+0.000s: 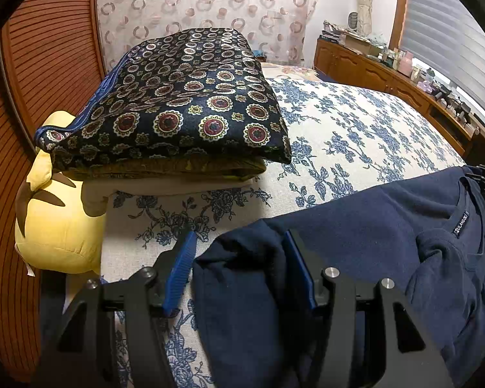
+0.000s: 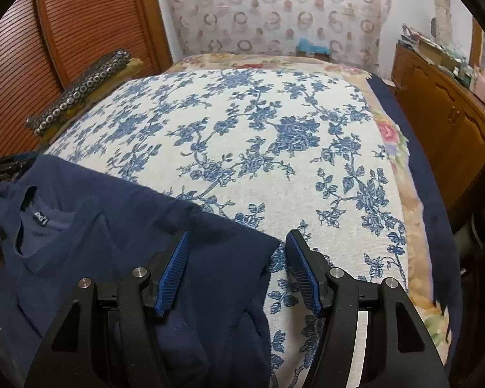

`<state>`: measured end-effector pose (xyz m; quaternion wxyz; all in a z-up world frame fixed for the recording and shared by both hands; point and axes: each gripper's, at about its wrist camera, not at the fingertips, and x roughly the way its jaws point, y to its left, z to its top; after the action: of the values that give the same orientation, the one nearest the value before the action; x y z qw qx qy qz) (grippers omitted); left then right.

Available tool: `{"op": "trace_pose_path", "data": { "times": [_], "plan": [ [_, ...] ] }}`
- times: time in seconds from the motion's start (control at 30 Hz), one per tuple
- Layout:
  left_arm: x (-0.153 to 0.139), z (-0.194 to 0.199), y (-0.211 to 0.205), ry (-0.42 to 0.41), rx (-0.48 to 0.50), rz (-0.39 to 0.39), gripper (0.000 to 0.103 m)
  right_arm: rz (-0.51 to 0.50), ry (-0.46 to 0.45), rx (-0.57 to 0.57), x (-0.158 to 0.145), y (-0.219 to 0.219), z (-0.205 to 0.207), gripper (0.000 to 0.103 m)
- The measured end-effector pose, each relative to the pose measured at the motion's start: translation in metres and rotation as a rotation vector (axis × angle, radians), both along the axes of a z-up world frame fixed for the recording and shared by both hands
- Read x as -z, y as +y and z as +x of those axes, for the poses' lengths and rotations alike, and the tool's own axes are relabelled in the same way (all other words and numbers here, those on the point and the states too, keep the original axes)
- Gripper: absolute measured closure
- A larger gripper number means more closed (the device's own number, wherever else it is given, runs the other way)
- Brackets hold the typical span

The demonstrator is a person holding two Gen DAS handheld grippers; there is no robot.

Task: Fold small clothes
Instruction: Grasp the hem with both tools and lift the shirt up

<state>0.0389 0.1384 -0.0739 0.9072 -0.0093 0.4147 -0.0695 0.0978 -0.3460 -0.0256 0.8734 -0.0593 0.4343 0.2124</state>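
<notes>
One navy blue knit T-shirt [image 1: 371,223] lies on the near part of a bed covered with a single white spread printed with blue flowers [image 2: 242,148]; its neckline with one small woven label faces up, and its two sleeves reach toward the near edge, one at each side. The left tongs [image 1: 239,271] stand partly open with the bunched left sleeve between their two blue ribbed pads [image 1: 179,274]; the cloth lies against the right-hand pad, but whether both pads press on it cannot be told. The right tongs [image 2: 237,268] also stand partly open, straddling the right sleeve's outer edge: one pad sits over the navy cloth, the other over the bare spread just beside the hem, and neither visibly pinches it. To the far left of the bed sits one stack of three folded layers: a dark navy cloth with red and cream medallions [image 1: 184,103] on top, an olive-yellow layer beneath it and a cream one at the bottom. One yellow plush toy [image 1: 58,220] with brown markings lies just beside that stack, against a reddish slatted wooden door [image 1: 26,103]. One long wooden cabinet [image 1: 388,74] cluttered with small items runs along the right wall.
</notes>
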Motion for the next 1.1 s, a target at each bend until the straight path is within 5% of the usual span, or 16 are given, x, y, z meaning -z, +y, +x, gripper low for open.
{"op": "trace_pose_path", "data": {
  "times": [0.27,0.37,0.5,0.63,0.9,1.1],
  "plan": [
    [-0.001,-0.001,0.0,0.002,0.002,0.002,0.048,0.0,0.0,-0.023,0.0,0.005,-0.001,0.046],
    [-0.003,0.0,-0.003,0.007,0.03,-0.007,0.06,0.028,0.01,-0.048,0.0,0.006,-0.003,0.058],
    [-0.006,-0.004,-0.013,0.022,0.073,-0.035,0.092,0.082,0.038,-0.085,-0.002,0.007,-0.006,0.085],
    [-0.02,-0.019,-0.021,-0.023,0.074,-0.047,0.097,0.093,0.014,-0.107,-0.01,0.012,-0.018,0.089],
    [-0.127,-0.077,-0.043,-0.312,0.11,-0.145,0.097,0.218,-0.135,-0.157,-0.092,0.011,-0.066,0.09],
    [-0.182,-0.091,-0.064,-0.446,0.162,-0.132,0.097,0.236,-0.233,-0.158,-0.147,0.011,-0.085,0.091]
  ]
}}
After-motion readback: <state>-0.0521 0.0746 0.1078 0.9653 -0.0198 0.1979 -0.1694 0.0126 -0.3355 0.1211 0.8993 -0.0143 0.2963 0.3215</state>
